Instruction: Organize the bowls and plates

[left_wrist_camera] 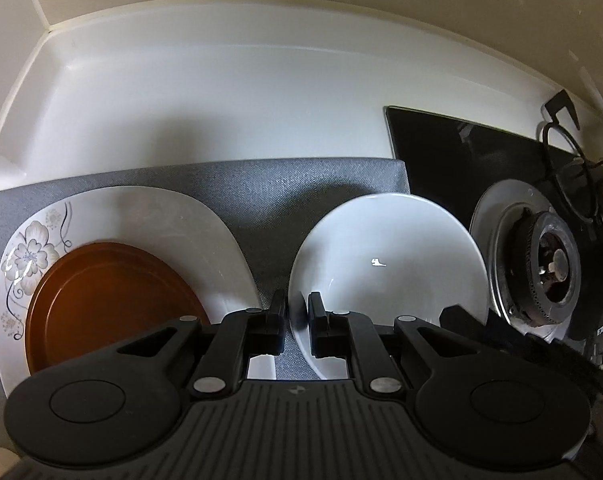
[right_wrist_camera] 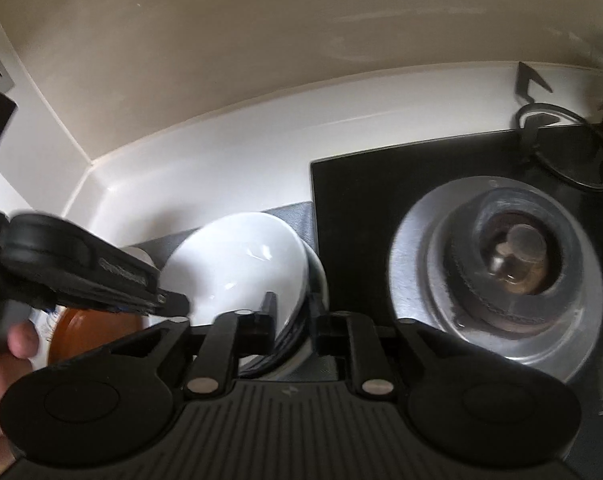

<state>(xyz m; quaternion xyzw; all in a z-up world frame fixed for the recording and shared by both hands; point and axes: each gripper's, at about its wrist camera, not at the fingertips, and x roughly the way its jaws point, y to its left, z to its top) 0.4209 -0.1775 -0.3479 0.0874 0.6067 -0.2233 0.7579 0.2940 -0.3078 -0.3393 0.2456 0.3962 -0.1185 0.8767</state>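
A white bowl (left_wrist_camera: 385,264) sits on a grey mat (left_wrist_camera: 229,188). My left gripper (left_wrist_camera: 298,312) is shut on the bowl's left rim. To its left a brown plate (left_wrist_camera: 109,300) lies on a white floral plate (left_wrist_camera: 141,216). In the right wrist view my right gripper (right_wrist_camera: 291,316) is shut on the right rim of the white bowl (right_wrist_camera: 237,264), which has a dark striped outside. The left gripper (right_wrist_camera: 101,272) reaches in from the left at the bowl's other rim, with the brown plate (right_wrist_camera: 97,328) below it.
A black glass hob (right_wrist_camera: 381,200) with a gas burner (right_wrist_camera: 513,256) lies right beside the bowl. A black pan support (left_wrist_camera: 569,168) stands at the hob's back. White counter and cream wall run behind the mat. A hand (right_wrist_camera: 5,360) shows at the left edge.
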